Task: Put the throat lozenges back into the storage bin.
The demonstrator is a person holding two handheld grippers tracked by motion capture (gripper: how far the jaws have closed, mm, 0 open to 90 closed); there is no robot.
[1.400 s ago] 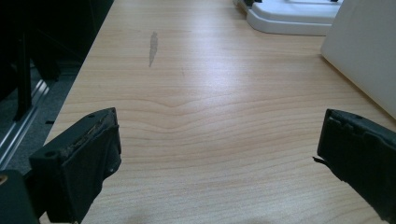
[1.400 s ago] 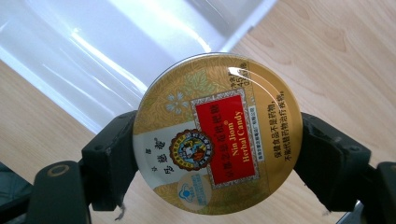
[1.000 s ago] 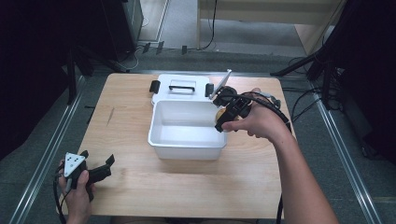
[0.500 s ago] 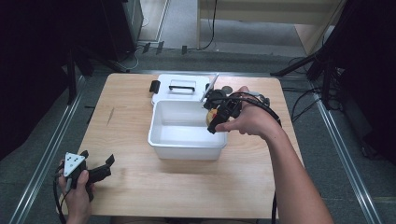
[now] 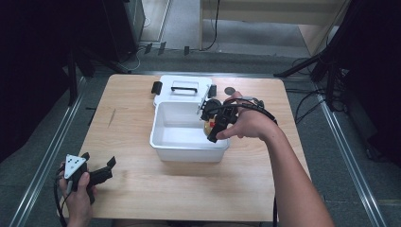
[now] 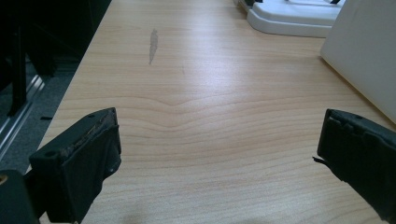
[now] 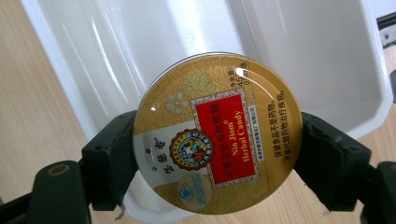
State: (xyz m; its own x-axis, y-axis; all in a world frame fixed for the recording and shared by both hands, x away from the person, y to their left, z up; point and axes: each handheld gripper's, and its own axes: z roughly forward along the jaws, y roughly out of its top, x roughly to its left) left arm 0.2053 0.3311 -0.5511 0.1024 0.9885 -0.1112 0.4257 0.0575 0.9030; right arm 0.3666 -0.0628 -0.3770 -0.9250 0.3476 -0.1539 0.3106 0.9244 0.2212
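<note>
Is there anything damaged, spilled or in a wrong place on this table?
Nothing is spilled. The only blemish is a grey scuff mark on the wooden table, left of the white bin. The candy tin sits firmly in the right gripper.

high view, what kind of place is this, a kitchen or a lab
Probably a lab or recording room, not a kitchen: a bare wooden table stands between metal floor rails, with cables trailing over grey flooring and dark equipment stands behind.

A gold, leaf-patterned candy tin (image 7: 215,135) with a red label shows against the plain white bin (image 7: 322,56) behind it.
</note>
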